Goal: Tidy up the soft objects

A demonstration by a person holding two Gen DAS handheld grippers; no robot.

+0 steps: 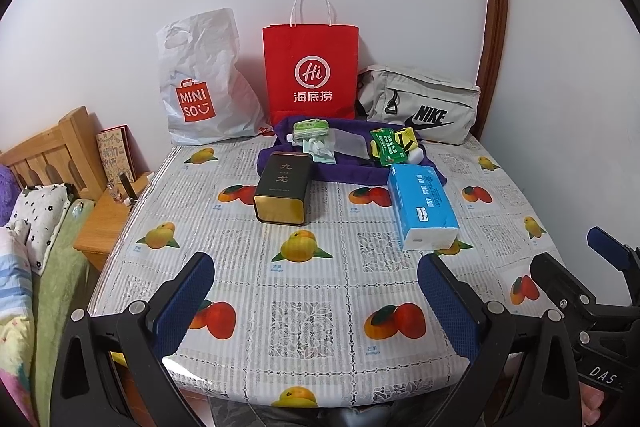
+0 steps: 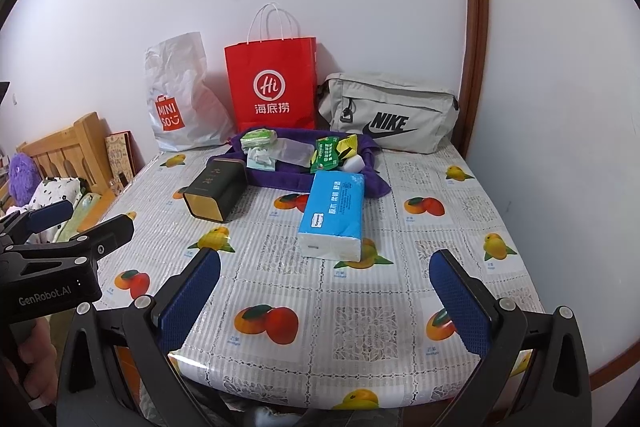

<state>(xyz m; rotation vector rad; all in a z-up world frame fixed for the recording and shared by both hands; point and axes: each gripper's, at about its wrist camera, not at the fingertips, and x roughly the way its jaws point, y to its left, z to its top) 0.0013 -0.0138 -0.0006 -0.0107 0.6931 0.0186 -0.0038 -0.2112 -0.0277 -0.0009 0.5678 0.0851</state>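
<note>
On the table, near side: I hold both grippers low over the fruit-print tablecloth [image 1: 320,267], short of every object.
Left gripper [image 1: 316,303]: jaws spread wide, blue pads apart, nothing between them.
Right gripper [image 2: 326,301]: also spread wide and empty; in the left wrist view I see it off to the right edge.
Tissue pack [image 2: 334,215]: blue and white soft pack lying flat with its white end toward me, mid-table, its far end touching the purple cloth.
Purple cloth [image 1: 352,173]: rumpled, spread at the back of the table, just in front of the bags.
On the cloth: a green-and-white packet [image 1: 311,130] at the left, a clear plastic pouch [image 1: 350,143] in the middle, a green sachet [image 1: 387,148] with yellow wrappers beside it, and a white block [image 2: 356,163] at the right.
Dark tin [image 1: 283,189]: black with gold edges, lying on its side left of the tissue pack, its far end against the cloth.
Back row against the wall: white Miniso plastic bag [image 1: 200,83], red paper bag [image 1: 311,75] standing upright, grey Nike pouch [image 1: 420,103].
In my way: the tin and tissue pack lie between my grippers and the cloth.
Left of the table: a wooden headboard [image 1: 52,151] and bedding.
</note>
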